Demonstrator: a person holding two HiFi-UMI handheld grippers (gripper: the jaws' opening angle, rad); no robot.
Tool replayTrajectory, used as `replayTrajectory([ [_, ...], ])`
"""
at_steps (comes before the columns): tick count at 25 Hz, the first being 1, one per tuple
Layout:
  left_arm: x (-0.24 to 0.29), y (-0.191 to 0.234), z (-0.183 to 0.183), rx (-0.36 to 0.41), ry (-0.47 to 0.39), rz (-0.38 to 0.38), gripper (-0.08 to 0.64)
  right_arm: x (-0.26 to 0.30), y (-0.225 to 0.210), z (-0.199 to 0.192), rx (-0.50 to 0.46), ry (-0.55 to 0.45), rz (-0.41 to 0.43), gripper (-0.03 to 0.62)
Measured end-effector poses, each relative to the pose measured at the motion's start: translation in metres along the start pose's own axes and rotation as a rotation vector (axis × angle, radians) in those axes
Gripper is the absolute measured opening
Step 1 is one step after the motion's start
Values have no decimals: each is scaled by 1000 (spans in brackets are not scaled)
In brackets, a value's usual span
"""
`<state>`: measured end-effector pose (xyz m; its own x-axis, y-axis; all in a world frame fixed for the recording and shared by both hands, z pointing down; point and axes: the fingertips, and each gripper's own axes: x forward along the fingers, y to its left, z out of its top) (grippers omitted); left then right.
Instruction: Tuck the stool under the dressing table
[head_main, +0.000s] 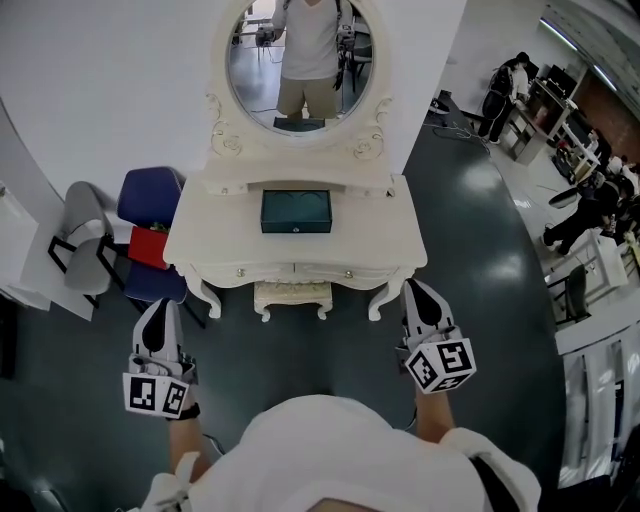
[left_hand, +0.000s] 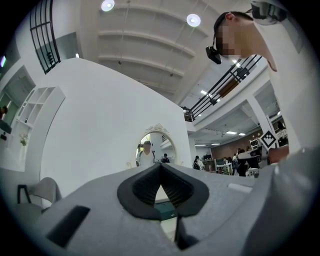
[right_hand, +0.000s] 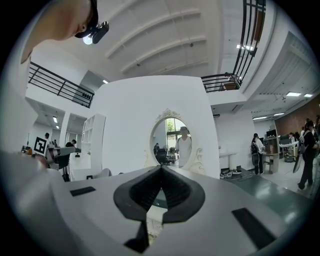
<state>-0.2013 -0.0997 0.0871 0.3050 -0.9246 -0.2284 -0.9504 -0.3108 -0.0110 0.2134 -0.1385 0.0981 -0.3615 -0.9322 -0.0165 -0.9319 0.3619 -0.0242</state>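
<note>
A cream dressing table (head_main: 210, 232) with an oval mirror (head_main: 300, 60) stands against the white wall. The cream stool (head_main: 292, 296) sits under its front edge, between the table's legs, with only its near part showing. My left gripper (head_main: 158, 306) hangs shut and empty in front of the table's left side, clear of it. My right gripper (head_main: 416, 292) is shut and empty too, its tips close by the table's right front corner. In both gripper views the jaws meet at the tip, left gripper (left_hand: 160, 165), right gripper (right_hand: 161, 167), pointing at the mirror (left_hand: 156, 149) (right_hand: 174, 141).
A dark green box (head_main: 296, 211) lies on the tabletop. A blue chair (head_main: 150, 200) with a red item and a grey chair (head_main: 85, 235) stand left of the table. Desks and people fill the right side (head_main: 560, 110). Dark floor lies around me.
</note>
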Motion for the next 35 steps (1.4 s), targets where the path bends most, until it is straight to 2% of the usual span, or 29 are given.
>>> replayTrajectory([
  [6, 14, -8, -2, 13, -9, -34, 15, 17, 15, 4, 10, -31, 34, -2],
  [16, 5, -9, -15, -4, 21, -10, 15, 18, 22, -1, 10, -13, 50, -2],
  [35, 7, -19, -7, -1, 5, -10, 15, 8, 18, -3, 11, -6, 45, 0],
])
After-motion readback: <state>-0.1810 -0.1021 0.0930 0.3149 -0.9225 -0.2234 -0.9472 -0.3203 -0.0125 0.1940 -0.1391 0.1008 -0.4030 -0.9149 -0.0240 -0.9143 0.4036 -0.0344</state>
